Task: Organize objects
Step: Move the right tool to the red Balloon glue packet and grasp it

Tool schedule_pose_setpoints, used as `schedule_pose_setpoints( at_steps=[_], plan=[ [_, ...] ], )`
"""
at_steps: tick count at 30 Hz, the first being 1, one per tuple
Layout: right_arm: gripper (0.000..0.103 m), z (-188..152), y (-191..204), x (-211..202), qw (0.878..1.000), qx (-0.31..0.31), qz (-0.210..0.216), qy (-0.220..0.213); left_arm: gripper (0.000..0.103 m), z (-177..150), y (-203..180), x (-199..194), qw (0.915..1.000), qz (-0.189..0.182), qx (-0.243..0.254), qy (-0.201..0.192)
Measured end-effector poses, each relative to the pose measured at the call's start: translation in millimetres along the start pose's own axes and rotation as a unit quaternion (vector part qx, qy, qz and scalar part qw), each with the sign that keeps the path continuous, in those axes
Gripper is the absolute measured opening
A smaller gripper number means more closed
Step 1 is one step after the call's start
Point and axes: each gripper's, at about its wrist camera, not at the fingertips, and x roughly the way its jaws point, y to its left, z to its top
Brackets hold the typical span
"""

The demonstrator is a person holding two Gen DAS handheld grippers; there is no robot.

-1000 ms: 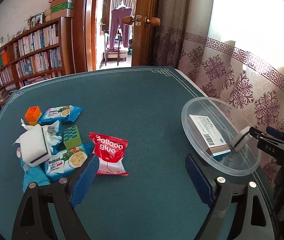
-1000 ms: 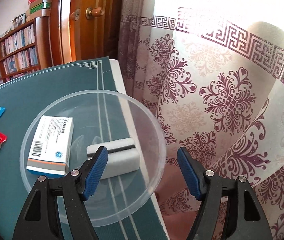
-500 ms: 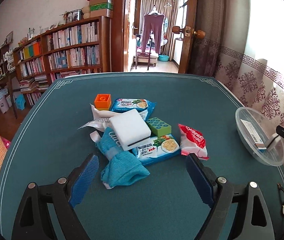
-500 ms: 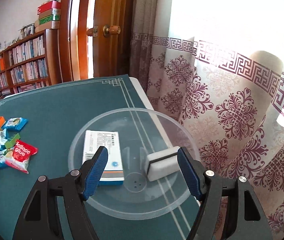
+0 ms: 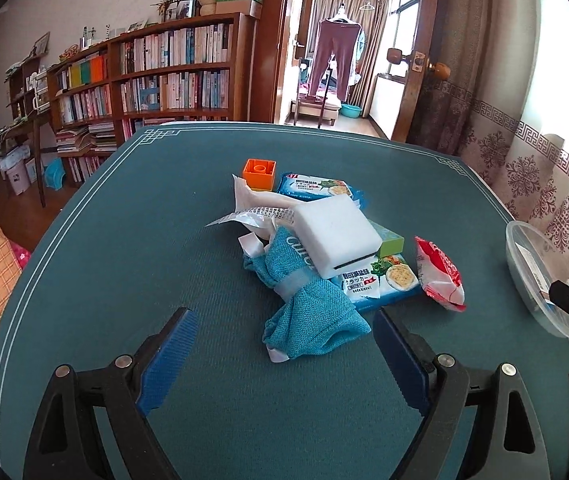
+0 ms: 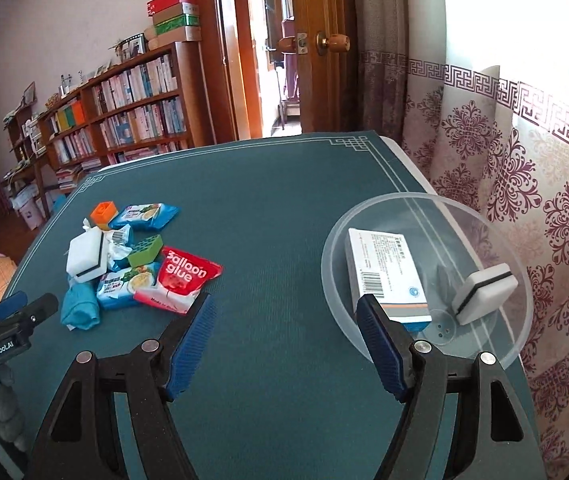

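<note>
A pile lies mid-table: a rolled teal cloth (image 5: pixel 308 304), a white sponge (image 5: pixel 336 236), two blue cracker packets (image 5: pixel 380 284), a green block (image 5: pixel 390 240), an orange block (image 5: pixel 259 174), a crumpled white wrapper (image 5: pixel 256 208) and a red balloon-glue packet (image 5: pixel 440 276). My left gripper (image 5: pixel 284 356) is open and empty just in front of the cloth. My right gripper (image 6: pixel 284 340) is open and empty, left of the clear bowl (image 6: pixel 484 216), which holds a white medicine box (image 6: pixel 384 272) and a white sponge (image 6: pixel 484 292). The pile also shows in the right wrist view (image 6: pixel 124 264).
The green table mat (image 5: pixel 124 260) ends at the curtain (image 6: pixel 524 160) on the right. Bookshelves (image 5: pixel 156 72) and an open doorway (image 5: pixel 336 52) stand behind. The bowl (image 5: pixel 532 280) sits at the table's right edge. The left gripper's body (image 6: pixel 0 332) shows left in the right view.
My left gripper swung from the bowl side to face the pile and moved up to the cloth. My right gripper drew back from the bowl and turned left, leaving the sponge in it.
</note>
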Motion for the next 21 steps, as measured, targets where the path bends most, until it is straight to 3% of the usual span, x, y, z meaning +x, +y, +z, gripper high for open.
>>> schedule_pose_setpoints(
  at_steps=[12,21],
  plan=[
    [0.074,-12,14,21,0.999,0.003,0.039,0.034,0.099,12,4,37,0.9985,0.008,-0.026,0.048],
    [0.074,-18,25,35,0.997,-0.011,0.048,0.055,0.099,7,10,53,0.9974,0.004,-0.039,0.061]
  ],
)
